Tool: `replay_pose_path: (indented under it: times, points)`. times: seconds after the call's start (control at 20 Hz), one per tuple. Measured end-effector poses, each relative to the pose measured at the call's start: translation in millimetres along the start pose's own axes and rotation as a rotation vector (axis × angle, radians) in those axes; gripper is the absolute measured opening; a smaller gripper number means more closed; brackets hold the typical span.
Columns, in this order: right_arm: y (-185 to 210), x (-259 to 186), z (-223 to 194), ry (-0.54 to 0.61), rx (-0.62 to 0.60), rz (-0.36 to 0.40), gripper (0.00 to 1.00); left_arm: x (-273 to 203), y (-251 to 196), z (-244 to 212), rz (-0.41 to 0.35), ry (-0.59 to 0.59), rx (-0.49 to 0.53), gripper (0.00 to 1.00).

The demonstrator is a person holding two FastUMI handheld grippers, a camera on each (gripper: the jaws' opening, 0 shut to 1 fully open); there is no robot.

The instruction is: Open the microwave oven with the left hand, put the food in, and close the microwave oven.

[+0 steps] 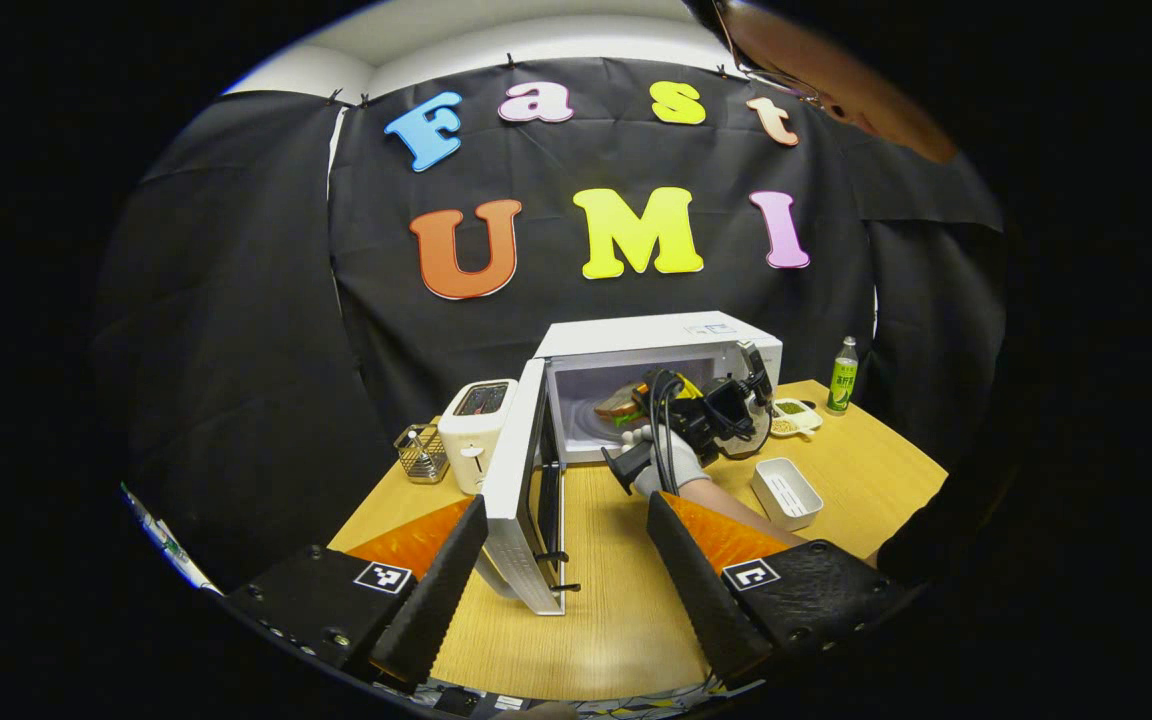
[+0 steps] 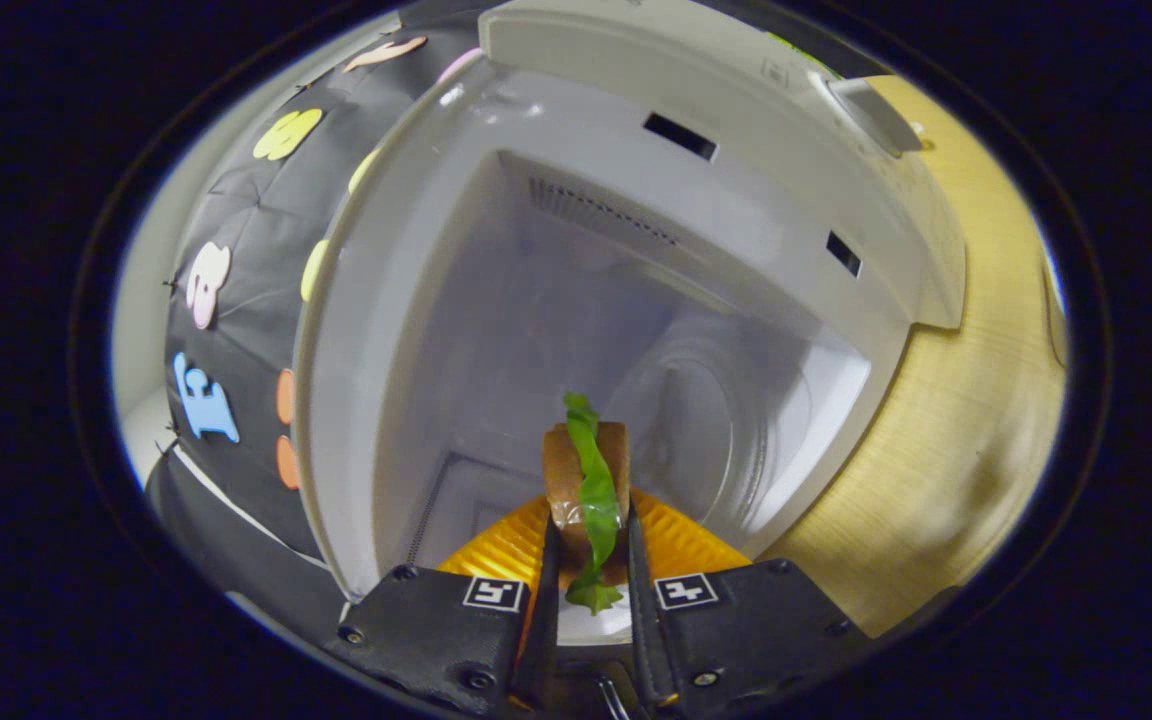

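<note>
On the left of the left gripper view, a small wire basket [image 1: 421, 453] sits on the wooden worktop [image 1: 616, 600], just beside a white toaster [image 1: 474, 430]. Right of the toaster the microwave oven [image 1: 656, 345] stands near the back wall with its door [image 1: 519, 490] swung wide open toward you. Your left tool [image 1: 566, 570] hovers low in front of that door, its fingers spread apart with nothing between them; the door's lower edge shows in the gap.

Farther right in that view, your gloved right hand [image 1: 664, 462] holds the right tool [image 1: 708, 415] at the mouth of the oven, and the sandwich [image 1: 620, 403] is just inside the cavity above the glass turntable. In front of the oven and to the right lies a white rectangular container [image 1: 787, 493]; behind it is a small dish [image 1: 796, 417] with green and pale contents, and a green bottle [image 1: 843, 376] stands upright at the far right edge of the worktop.

In the right gripper view, the oven's pale interior [image 2: 496, 330] opens ahead of you. Your right tool [image 2: 591, 560] is pinching the sandwich [image 2: 568, 470] on edge, both fingers pressed on the bread, with a green lettuce leaf [image 2: 596, 500] running down the middle between them. The turntable [image 2: 706, 420] shows just right of the sandwich, and the wooden worktop [image 2: 976, 400] curves along the right side.
</note>
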State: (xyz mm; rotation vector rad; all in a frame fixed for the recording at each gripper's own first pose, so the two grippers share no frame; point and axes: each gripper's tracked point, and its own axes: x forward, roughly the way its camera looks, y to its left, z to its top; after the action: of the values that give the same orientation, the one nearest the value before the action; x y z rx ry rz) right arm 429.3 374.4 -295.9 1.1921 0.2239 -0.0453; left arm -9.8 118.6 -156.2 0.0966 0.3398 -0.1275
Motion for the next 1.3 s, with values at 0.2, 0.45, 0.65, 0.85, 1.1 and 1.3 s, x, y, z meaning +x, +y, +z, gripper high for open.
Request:
replay_pose_path:
  times: [0.2, 0.45, 0.65, 0.85, 1.1, 1.3]
  points:
    - [-13.6, 7.4, -2.4, -0.013, -0.055, -0.051, 0.38, 7.7, 4.3, -2.9, 0.008, 0.005, -0.015, 0.97]
    - [-29.4, 5.6, 7.0, -0.034, -0.333, -0.077, 0.46, 11.3, 8.0, -5.2, 0.017, 0.013, -0.022, 0.97]
    - [-35.0, -4.6, 22.7, -0.034, -0.557, -0.109, 0.75, 12.3, 7.9, -2.2, 0.029, 0.001, -0.016, 0.97]
    - [-24.8, -25.0, 44.0, -0.087, -0.77, -0.116, 0.97, 15.3, 7.0, 5.5, 0.03, -0.014, -0.016, 0.97]
    - [-4.5, -58.9, 47.1, -0.064, -0.861, -0.064, 0.91, 14.6, 3.6, 19.2, 0.033, -0.042, -0.009, 0.97]
    - [23.1, -96.6, 54.2, -0.029, -0.928, 0.007, 0.92, 8.5, 5.6, 29.7, 0.043, -0.068, -0.012, 0.97]
